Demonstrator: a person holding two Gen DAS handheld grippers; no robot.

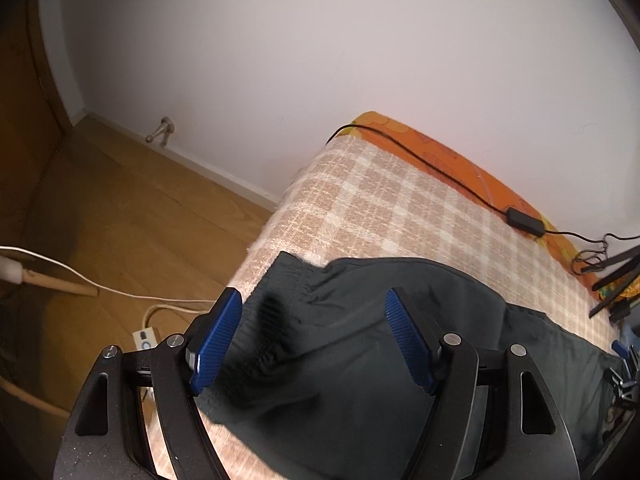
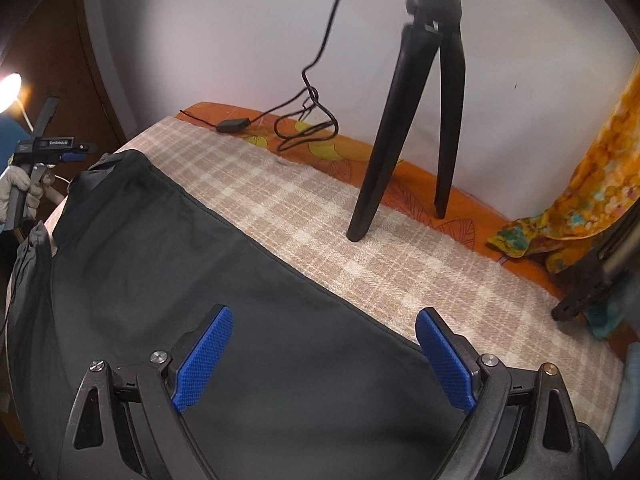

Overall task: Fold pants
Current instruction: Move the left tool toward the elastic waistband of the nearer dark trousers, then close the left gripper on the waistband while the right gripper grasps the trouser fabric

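Observation:
Dark grey pants [image 1: 360, 344] lie spread on a bed with a beige checked blanket [image 1: 400, 200]. Their elastic waistband end is near the bed's left corner in the left wrist view. My left gripper [image 1: 314, 312] is open and empty, hovering over the waistband area. In the right wrist view the pants [image 2: 180, 272] run diagonally across the blanket [image 2: 420, 264]. My right gripper [image 2: 324, 332] is open and empty above the pants' far edge. The left gripper [image 2: 60, 148] shows at the far left of that view, held in a gloved hand.
A black tripod [image 2: 404, 120] stands on the blanket toward the wall. A black cable with an adapter [image 1: 524, 220] lies along the orange sheet [image 1: 440, 152]. A yellow patterned cloth [image 2: 592, 184] hangs at right. The wooden floor [image 1: 120, 216] with a power strip [image 1: 144, 338] lies left of the bed.

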